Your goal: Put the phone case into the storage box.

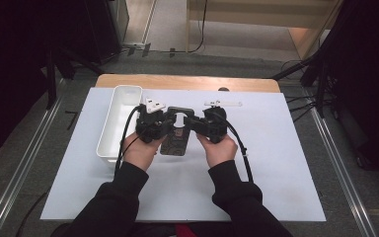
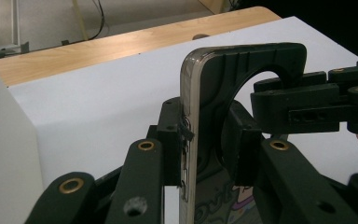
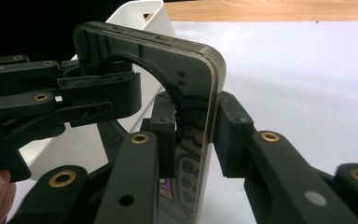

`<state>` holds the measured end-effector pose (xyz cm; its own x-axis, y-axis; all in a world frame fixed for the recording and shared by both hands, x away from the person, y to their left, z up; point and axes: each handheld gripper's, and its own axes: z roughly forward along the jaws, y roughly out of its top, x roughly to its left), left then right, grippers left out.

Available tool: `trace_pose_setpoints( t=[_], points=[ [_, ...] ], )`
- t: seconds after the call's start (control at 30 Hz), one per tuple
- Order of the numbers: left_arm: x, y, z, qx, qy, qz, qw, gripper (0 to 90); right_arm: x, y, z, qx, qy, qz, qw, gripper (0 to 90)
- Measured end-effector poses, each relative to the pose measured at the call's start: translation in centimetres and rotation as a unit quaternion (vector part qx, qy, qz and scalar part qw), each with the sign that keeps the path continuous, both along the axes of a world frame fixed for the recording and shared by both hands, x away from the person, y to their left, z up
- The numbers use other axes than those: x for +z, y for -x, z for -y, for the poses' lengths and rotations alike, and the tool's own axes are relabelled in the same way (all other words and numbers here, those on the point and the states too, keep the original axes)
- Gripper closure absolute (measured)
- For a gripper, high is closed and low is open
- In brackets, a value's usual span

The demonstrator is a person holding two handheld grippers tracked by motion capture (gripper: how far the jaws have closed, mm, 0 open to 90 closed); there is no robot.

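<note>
**Working the case off the phone with 2 grippers**

The phone [image 1: 175, 140] is held up between the 2 grippers above the white sheet on the table [image 1: 276, 163], just right of the white bin [image 1: 109, 131]. In the left gripper view, the left gripper [image 2: 204, 144] has its jaws closed on the phone's edge, 1 pad on each face. In the right gripper view, the right gripper [image 3: 193, 133] is likewise clamped across the phone's other edge, with the black case [image 3: 121, 46] and its round cut-out standing clear at the top corner. In both views the opposite gripper's jaws reach in near that cut-out.

The step in hand looks like peeling the case from the phone, or seating it; the pictures do not settle which. To do it well:

1. Keep 1 gripper as the anchor, pinching the phone body squarely, not the case lip.
2. Let the other work 1 corner only, flexing the case gently outward.
3. Keep the phone low over the sheet, so a slip costs little.
4. Avoid twisting the 2 grips against each other, since that would bend the phone.
</note>
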<state>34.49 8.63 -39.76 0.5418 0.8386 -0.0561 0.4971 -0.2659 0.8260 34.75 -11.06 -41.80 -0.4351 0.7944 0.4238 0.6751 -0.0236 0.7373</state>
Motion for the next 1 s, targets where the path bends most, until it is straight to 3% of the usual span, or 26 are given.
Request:
trace_pose_setpoints(
  t=[0.27,0.4,0.73,0.83,0.87,0.93,1.0],
  points=[
    [0.06,-0.19,-0.26,-0.005,0.002,-0.008,1.0000,72.3,-0.09,-0.01,-0.12,0.000,-0.005,0.000,1.0000,70.8],
    [0.18,-0.08,-0.23,-0.004,0.001,0.000,1.0000,72.4,-0.07,-0.02,-0.13,0.001,-0.008,0.003,1.0000,70.5],
    [0.23,-0.27,-0.33,-0.011,0.004,-0.013,0.9999,72.8,-0.16,-0.23,0.04,0.010,-0.007,0.006,0.9999,69.3],
    [0.21,-0.31,-0.33,-0.011,0.004,-0.015,0.9998,73.0,-0.18,-0.24,0.10,0.014,-0.004,0.009,0.9999,64.6],
    [0.22,-0.33,-0.38,-0.012,0.005,-0.016,0.9998,73.0,-0.16,-0.18,0.16,0.020,0.001,0.023,0.9995,61.0],
    [0.25,-0.35,-0.43,-0.012,0.006,-0.015,0.9998,73.0,-0.14,-0.16,0.22,0.025,0.004,0.029,0.9992,57.7],
    [0.27,-0.37,-0.44,-0.013,0.009,-0.017,0.9997,73.0,-0.15,-0.19,0.32,0.031,0.004,0.029,0.9991,57.6]
  ],
)
